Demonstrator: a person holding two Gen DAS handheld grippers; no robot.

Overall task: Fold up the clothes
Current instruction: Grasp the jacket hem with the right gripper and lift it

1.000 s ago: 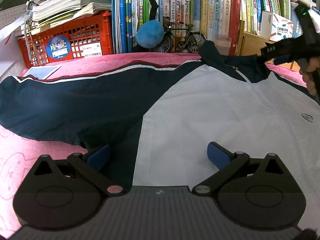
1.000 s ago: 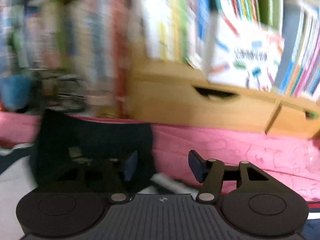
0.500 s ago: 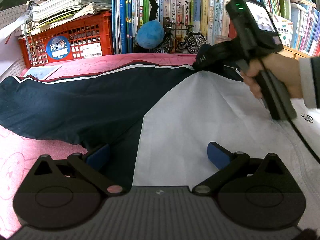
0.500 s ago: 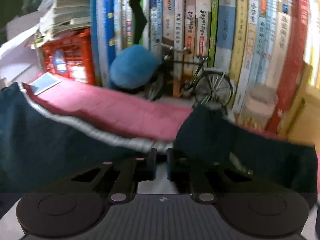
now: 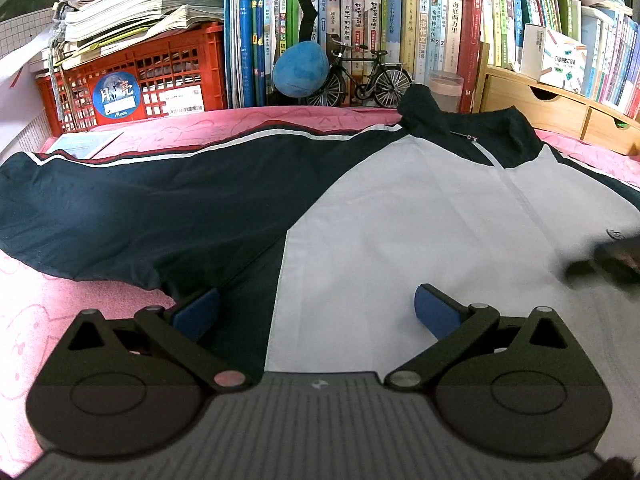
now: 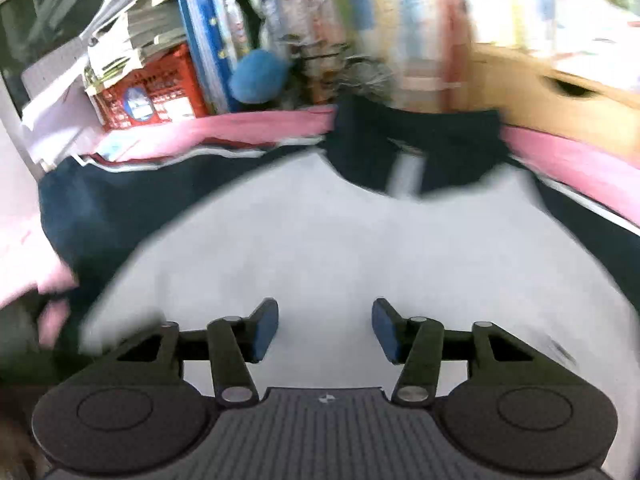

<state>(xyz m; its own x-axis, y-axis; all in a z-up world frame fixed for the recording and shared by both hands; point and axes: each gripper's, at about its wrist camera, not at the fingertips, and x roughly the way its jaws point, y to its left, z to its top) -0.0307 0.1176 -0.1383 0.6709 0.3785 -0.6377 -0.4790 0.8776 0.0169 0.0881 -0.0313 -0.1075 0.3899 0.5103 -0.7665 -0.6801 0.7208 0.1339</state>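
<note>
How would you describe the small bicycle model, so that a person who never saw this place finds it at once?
Look along the bookshelf behind the pink cover. At the foot of the books, right of the blue ball, stands the bicycle model. It alone has two spoked wheels.

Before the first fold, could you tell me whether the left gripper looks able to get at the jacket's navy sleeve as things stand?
Probably yes: the left gripper is open over the jacket, and the navy sleeve lies flat on the pink cover, with nothing on top of it.
</note>
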